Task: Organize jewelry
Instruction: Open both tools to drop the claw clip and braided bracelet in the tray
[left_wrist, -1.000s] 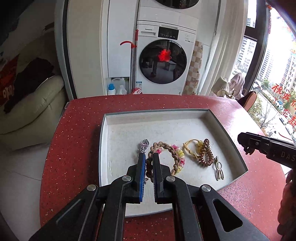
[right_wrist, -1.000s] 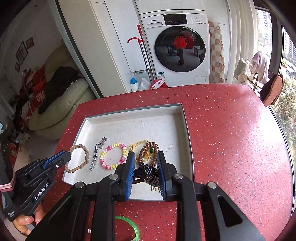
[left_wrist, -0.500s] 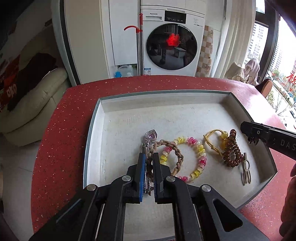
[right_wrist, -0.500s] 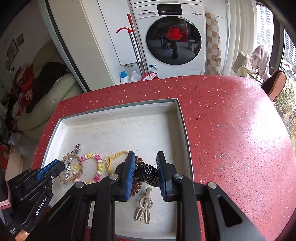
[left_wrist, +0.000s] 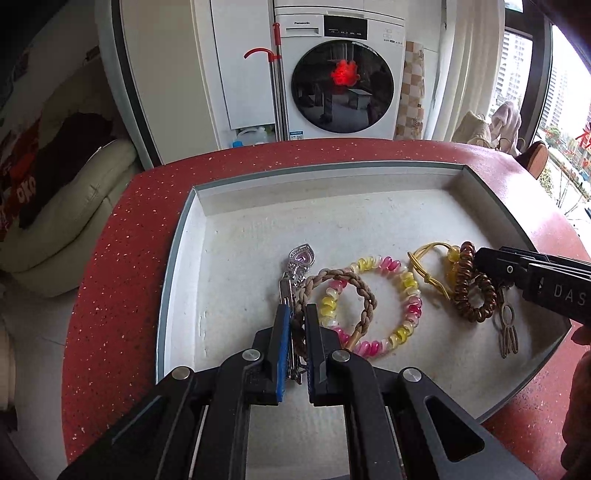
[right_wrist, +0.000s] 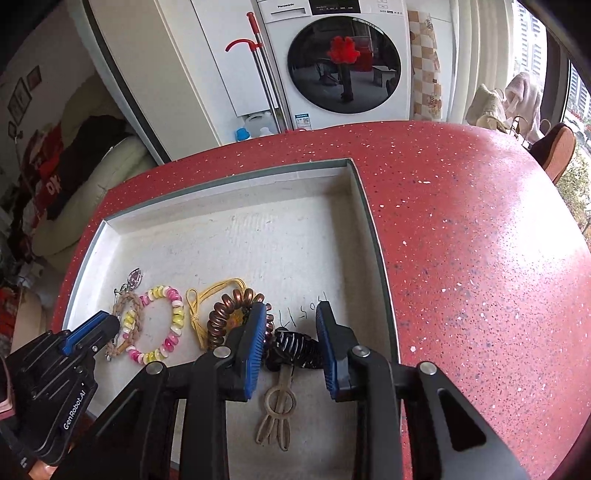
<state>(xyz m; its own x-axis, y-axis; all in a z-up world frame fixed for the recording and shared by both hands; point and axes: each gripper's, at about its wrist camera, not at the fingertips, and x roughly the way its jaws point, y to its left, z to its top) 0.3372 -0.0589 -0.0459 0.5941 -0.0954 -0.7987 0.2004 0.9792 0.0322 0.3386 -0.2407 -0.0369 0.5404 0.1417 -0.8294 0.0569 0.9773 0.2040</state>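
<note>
Left wrist view: the left gripper (left_wrist: 298, 328) pinches the near edge of a braided cord bracelet (left_wrist: 341, 295), soft, light and limp, lying in a white tray (left_wrist: 177, 266) across a pink-and-yellow bead bracelet (left_wrist: 373, 295). A silver heart pendant (left_wrist: 301, 258) lies touching it and may snag. The right gripper (right_wrist: 291, 339), jaws spread, straddles a dark ribbed hair claw (right_wrist: 295, 349), seemingly released on the tray, beside a brown coil hair tie (right_wrist: 225, 317). The tray sits on a red speckled table (right_wrist: 461, 240); a washing machine (left_wrist: 341, 74) stands behind.
</note>
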